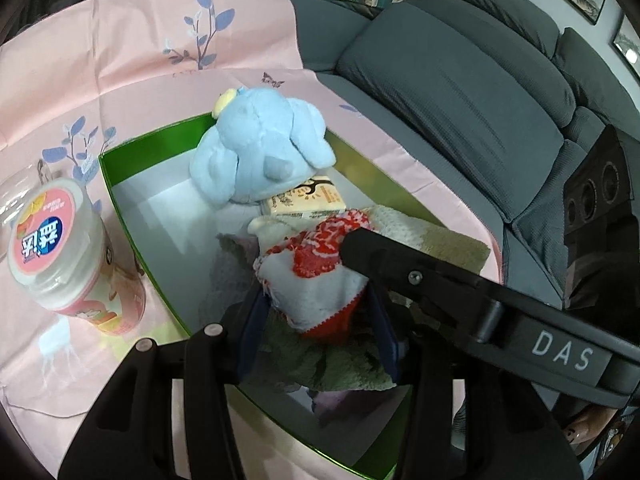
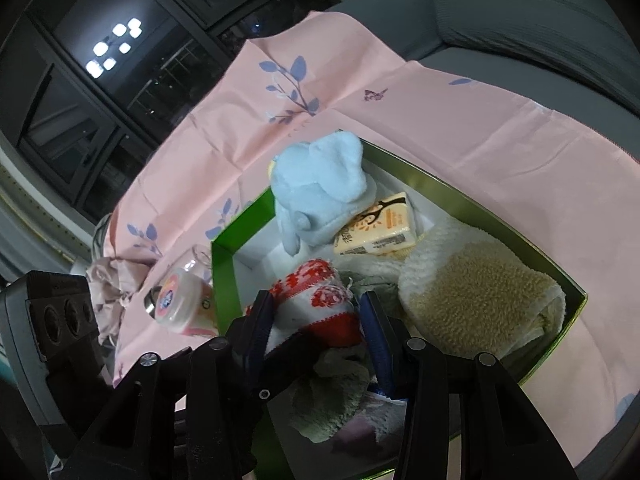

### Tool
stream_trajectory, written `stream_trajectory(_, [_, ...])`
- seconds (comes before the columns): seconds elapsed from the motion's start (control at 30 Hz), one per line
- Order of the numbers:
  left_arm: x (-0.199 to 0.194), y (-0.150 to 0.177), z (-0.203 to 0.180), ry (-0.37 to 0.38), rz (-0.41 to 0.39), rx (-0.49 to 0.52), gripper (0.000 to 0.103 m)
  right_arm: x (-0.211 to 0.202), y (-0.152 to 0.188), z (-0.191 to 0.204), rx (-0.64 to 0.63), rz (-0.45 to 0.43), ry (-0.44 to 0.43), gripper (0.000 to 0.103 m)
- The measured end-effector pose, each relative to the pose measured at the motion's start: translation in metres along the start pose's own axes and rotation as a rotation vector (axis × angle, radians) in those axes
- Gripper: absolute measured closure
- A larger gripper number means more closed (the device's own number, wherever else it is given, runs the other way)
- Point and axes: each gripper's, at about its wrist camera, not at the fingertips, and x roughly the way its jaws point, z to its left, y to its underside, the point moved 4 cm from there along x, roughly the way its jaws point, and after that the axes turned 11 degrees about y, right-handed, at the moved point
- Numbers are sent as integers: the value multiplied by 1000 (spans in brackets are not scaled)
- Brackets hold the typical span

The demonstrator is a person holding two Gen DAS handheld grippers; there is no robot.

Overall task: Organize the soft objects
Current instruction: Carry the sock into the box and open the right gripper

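Note:
A rolled red-and-white knit cloth (image 1: 316,256) hangs low over the green box (image 1: 120,184), above a grey-green towel (image 1: 320,356). My left gripper (image 1: 316,296) is shut on its near end, both pads against the fabric. The right gripper's finger (image 1: 400,268) reaches in from the right onto the same cloth. In the right wrist view the cloth (image 2: 316,300) sits between the pads of my right gripper (image 2: 316,298), which is shut on it. A left finger (image 2: 288,356) crosses below. A blue plush toy (image 2: 320,184) stands in the far part of the box (image 2: 224,280).
A tissue pack (image 2: 376,228) and a fluffy beige-and-white towel (image 2: 472,300) also lie in the box. A pink-lidded jar (image 1: 52,236) and a clear glass (image 2: 196,260) stand left of it on the pink floral cloth (image 1: 140,60). Grey sofa cushions (image 1: 460,100) rise at the right.

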Motion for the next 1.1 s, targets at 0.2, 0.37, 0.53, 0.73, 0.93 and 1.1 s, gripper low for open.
stream_trajectory(0.2, [8, 2, -2, -58, 34, 16, 52, 2, 3, 5, -25, 6, 43, 57])
stream_trajectory(0.37, [10, 3, 0, -69, 31, 21, 49, 3, 3, 2, -13, 7, 42, 57])
stream_trajectory(0.53, [13, 3, -2, -89, 31, 31, 47, 4, 4, 1, -8, 12, 47, 57])
stream_trajectory(0.73, [13, 4, -3, -117, 21, 50, 27, 4, 4, -3, 5, 17, 51, 50])
stream_trajectory(0.93, [12, 6, -3, -112, 5, 55, 25, -2, 6, -1, -11, -8, 78, 45])
stream_trajectory(1.1, [9, 7, -9, -60, 6, 33, 21, -15, 5, -3, -12, -48, 97, 44])
